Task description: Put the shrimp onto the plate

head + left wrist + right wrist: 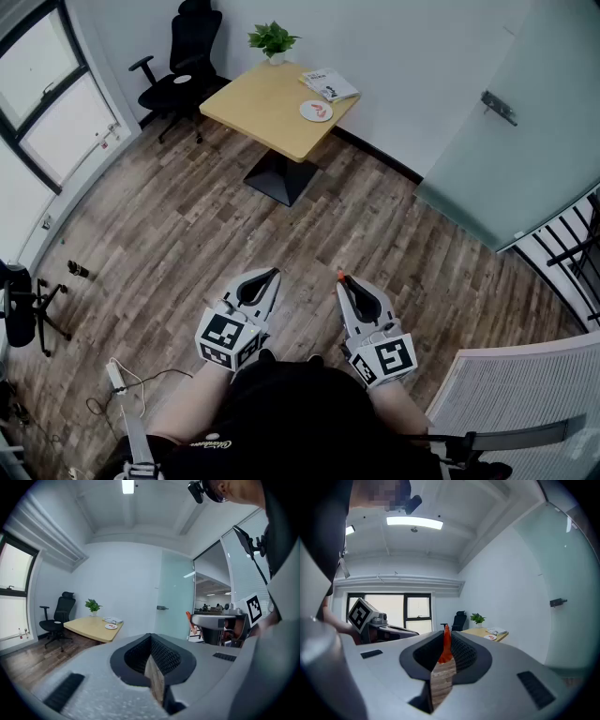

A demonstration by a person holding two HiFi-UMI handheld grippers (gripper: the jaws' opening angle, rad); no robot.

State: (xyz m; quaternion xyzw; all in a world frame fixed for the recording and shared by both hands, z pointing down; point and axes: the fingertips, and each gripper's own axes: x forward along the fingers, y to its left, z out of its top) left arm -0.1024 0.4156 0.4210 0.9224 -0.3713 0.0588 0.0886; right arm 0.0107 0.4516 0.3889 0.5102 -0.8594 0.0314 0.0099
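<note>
I stand on the wood floor, well short of the table. My right gripper is shut on an orange shrimp, whose tip pokes out past the jaws; in the right gripper view the shrimp stands upright between the closed pads of the right gripper. My left gripper is shut with nothing in it, and in its own view the left gripper shows only floor through the gap. The white plate lies far ahead on the yellow table, with something red on it. The plate also appears small in the left gripper view.
A book and a potted plant sit at the table's far side. A black office chair stands left of it. A frosted glass door is at the right, a ribbed white panel near my right side, and a cable lies on the floor.
</note>
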